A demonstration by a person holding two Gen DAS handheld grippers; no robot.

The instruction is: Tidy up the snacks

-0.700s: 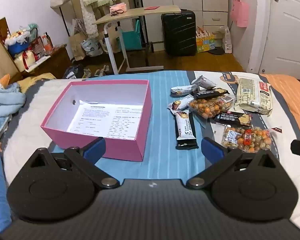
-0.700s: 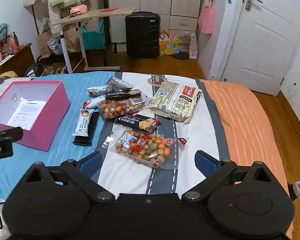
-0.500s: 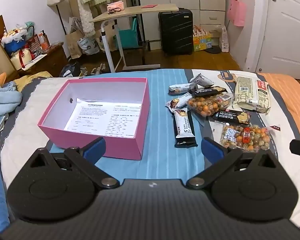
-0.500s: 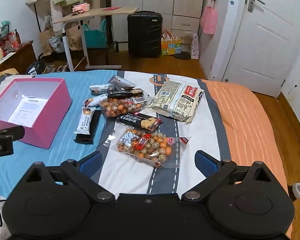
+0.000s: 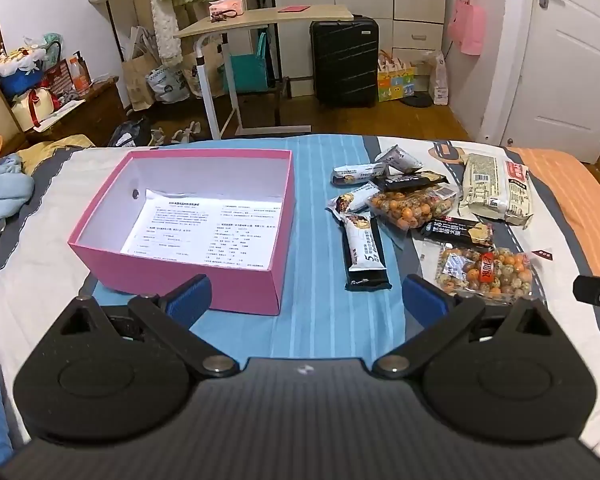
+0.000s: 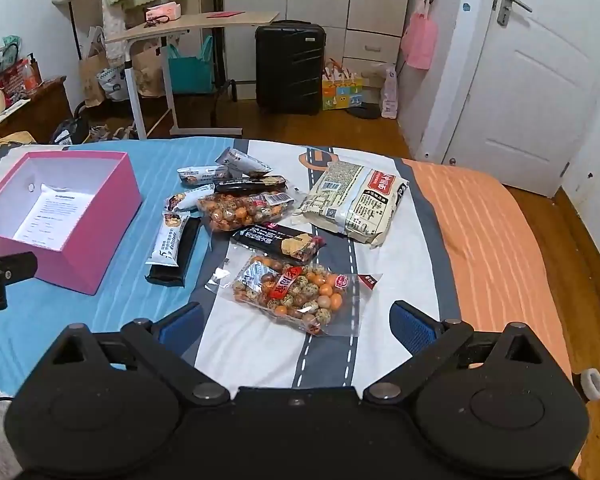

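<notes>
So far nothing is packed: the snacks lie loose on the bed (image 6: 480,216), and the pink box (image 5: 236,288) to their left holds only a printed sheet (image 5: 204,228). Nearest the right gripper (image 6: 296,324) is a clear nut bag (image 6: 296,292), lying just ahead of and between its jaws, which stand wide apart with nothing in them. Past it come a black bar (image 6: 280,242), a second nut bag (image 6: 244,208), and a large pale noodle pack (image 6: 356,200) off to the right; a white bar (image 6: 170,240) rests on a black one beside the box, with a few small packets (image 6: 240,162) farther back.

Judging by this, the work is at its very start, the first pick not yet made. The near nut bag looks like the likeliest target: the right gripper would need to drop onto it, close on the slack plastic, then carry it left over the box wall.

Meanwhile the left gripper (image 5: 306,300) hangs spread wide and empty, over the sheet by the box's near right corner, the white bar just ahead to its right.
</notes>
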